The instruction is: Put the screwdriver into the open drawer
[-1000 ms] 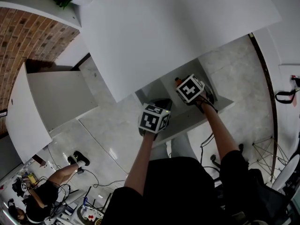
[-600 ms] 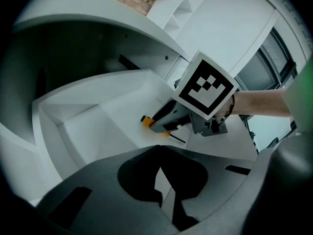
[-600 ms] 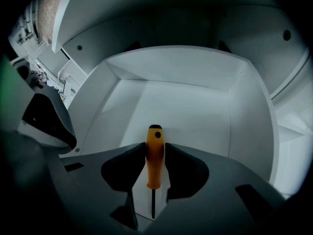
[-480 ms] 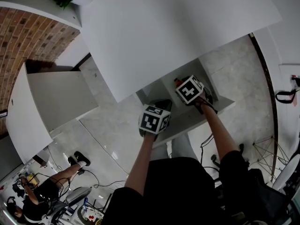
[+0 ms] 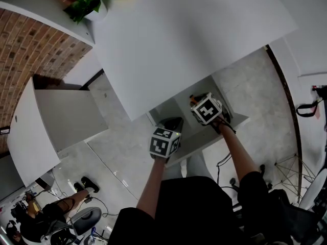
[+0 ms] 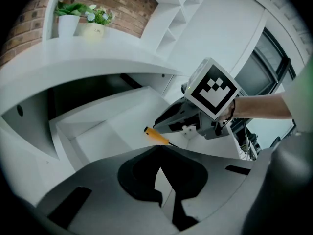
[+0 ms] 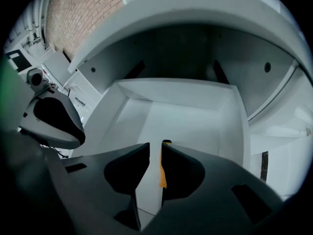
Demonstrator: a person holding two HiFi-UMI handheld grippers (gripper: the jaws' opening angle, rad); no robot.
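Hovering at left, left gripper [image 6: 157,151]: dark matte jaws together, empty. Centre, open drawer [image 6: 98,131]: white, smooth, box-shaped; holds screwdriver [image 6: 155,135], orange handle, thin shaft, lying inside. Right gripper [image 7: 155,148]: jaws closing, still parted, just above the screwdriver, not touching.

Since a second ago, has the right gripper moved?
Yes. In the head view, the right gripper backed toward the drawer front edge; its jaws are closing, with the screwdriver between them.
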